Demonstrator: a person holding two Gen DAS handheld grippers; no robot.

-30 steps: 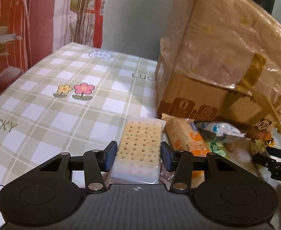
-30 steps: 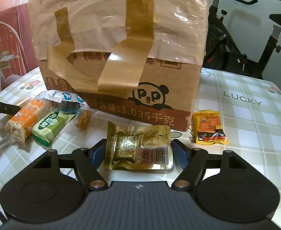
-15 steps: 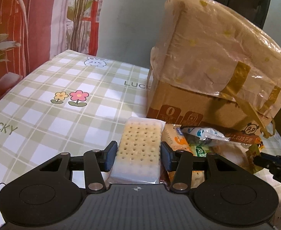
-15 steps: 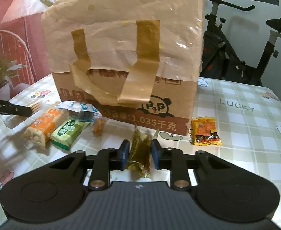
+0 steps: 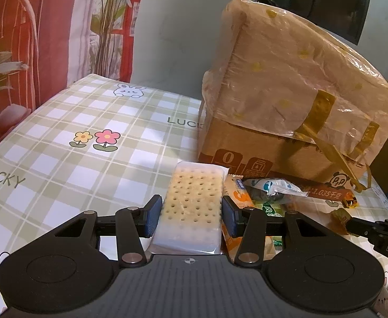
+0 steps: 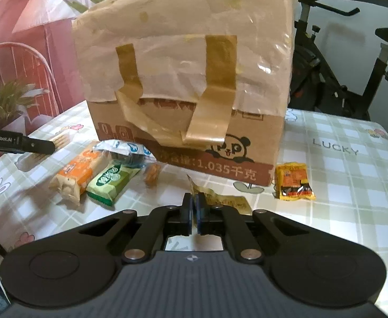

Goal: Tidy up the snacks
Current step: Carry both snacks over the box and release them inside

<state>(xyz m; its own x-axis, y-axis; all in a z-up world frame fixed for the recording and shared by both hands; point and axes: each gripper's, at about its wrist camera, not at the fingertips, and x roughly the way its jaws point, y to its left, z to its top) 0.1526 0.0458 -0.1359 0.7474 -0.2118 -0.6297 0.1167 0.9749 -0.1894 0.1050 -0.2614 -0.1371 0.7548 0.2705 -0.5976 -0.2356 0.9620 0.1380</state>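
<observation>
Right wrist: right hand-held gripper pinches gold packet before "1.035" box.

I am in a lived-in home, in what looks like a dining corner or living room. My counter wears a green-and-white checked oilcloth printed with flowers, rabbits and the word LUCKY, the sort of cover a family table gets. A curtain with a printed lamp, chair and plants hangs along the wall at the counter's far edge. Beyond the counter's other side stands an exercise bike, parked against a pale wall. A reused cardboard box, patched with plastic and brown tape, sits on the counter among small snack packets, ordinary household clutter.
</observation>
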